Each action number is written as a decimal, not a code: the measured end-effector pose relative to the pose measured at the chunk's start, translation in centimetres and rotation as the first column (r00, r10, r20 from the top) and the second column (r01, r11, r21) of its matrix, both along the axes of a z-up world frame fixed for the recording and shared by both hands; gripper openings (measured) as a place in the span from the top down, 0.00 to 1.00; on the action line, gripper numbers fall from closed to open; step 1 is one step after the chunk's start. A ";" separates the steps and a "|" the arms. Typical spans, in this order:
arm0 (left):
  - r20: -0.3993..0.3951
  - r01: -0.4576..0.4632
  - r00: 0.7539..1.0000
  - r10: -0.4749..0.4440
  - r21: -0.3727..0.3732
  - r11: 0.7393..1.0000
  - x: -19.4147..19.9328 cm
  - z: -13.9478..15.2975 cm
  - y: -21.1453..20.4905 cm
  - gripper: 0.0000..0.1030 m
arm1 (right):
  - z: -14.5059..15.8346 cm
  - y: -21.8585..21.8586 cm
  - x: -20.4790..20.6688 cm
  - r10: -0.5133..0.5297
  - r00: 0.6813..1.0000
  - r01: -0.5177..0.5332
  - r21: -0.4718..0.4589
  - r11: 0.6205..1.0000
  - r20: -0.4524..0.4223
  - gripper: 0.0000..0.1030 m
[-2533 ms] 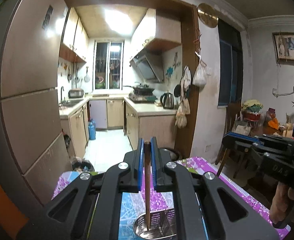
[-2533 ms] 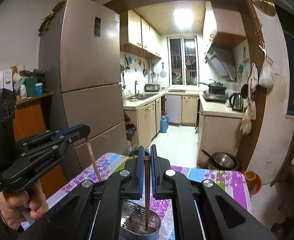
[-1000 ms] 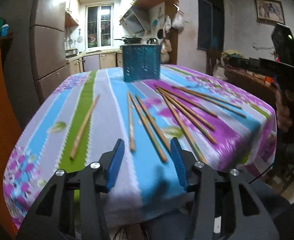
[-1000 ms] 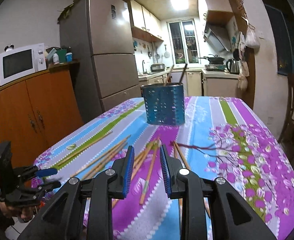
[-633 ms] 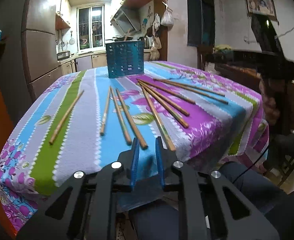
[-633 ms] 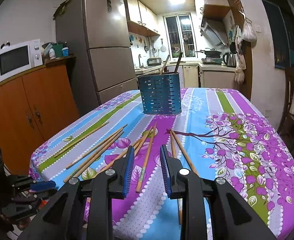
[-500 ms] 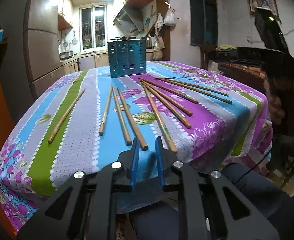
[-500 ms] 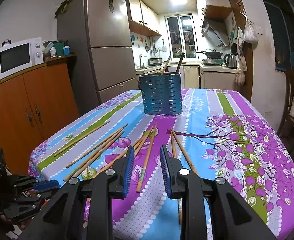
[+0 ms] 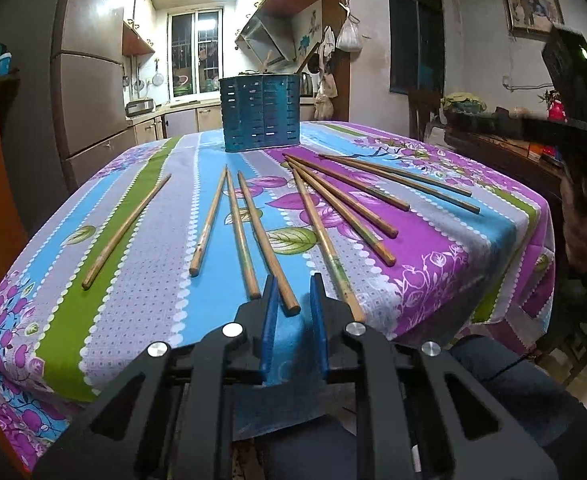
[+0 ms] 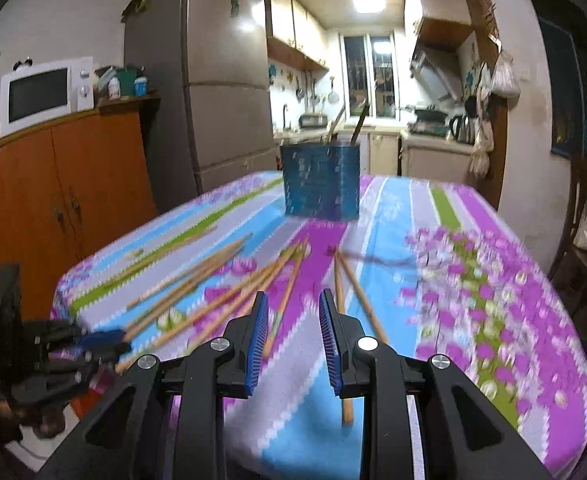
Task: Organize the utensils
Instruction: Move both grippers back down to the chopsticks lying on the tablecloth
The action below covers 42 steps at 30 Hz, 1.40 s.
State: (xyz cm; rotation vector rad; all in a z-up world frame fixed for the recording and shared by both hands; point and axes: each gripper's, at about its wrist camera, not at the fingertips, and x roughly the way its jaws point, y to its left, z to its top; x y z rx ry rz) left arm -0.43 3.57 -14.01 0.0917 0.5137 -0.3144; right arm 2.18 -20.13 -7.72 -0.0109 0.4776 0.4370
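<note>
Chopsticks (image 9: 264, 242) lie loose across the near half of our flowered tablecloth (image 9: 141, 300), nine or so, fanned with their thick ends toward us; two more already stand in the blue holder (image 9: 260, 118) at the far middle of the table, well apart from the loose ones.

We judge we are at the start of another pick-up. Our left gripper (image 9: 291, 292) sits low at the near table edge with its jaws narrowed to a small gap. The butt of the nearest chopstick (image 9: 289, 306) lies right at the mouth of that gap, but the pads do not press on it, so nothing is held. Our right gripper (image 10: 293, 312) is also empty, jaws a little apart, hovering over the ends of two chopsticks (image 10: 343, 292) on the purple stripe. That view is blurred, so we cannot tell how close to the cloth it is.

Next, each gripper needs to slide forward so a stick end sits between the pads, close firmly, then lift and carry it, tipped upright, to the holder.
</note>
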 end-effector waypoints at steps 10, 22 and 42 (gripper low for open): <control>0.007 -0.007 1.000 0.007 0.020 1.000 0.3 0.1 -0.6 0.85 | -4.9 3.3 1.5 0.043 0.995 -0.041 0.014 0.999 -0.091 0.74; 0.006 -0.001 1.000 0.001 0.022 1.000 0.2 0.1 -0.7 0.85 | -5.8 7.3 0.2 0.100 0.988 -0.101 0.004 0.995 -0.118 0.80; 0.041 -0.021 0.999 0.021 0.008 1.000 -0.3 0.3 -0.8 0.93 | -6.2 6.9 -0.3 -0.017 0.999 0.017 0.001 1.000 -0.036 0.91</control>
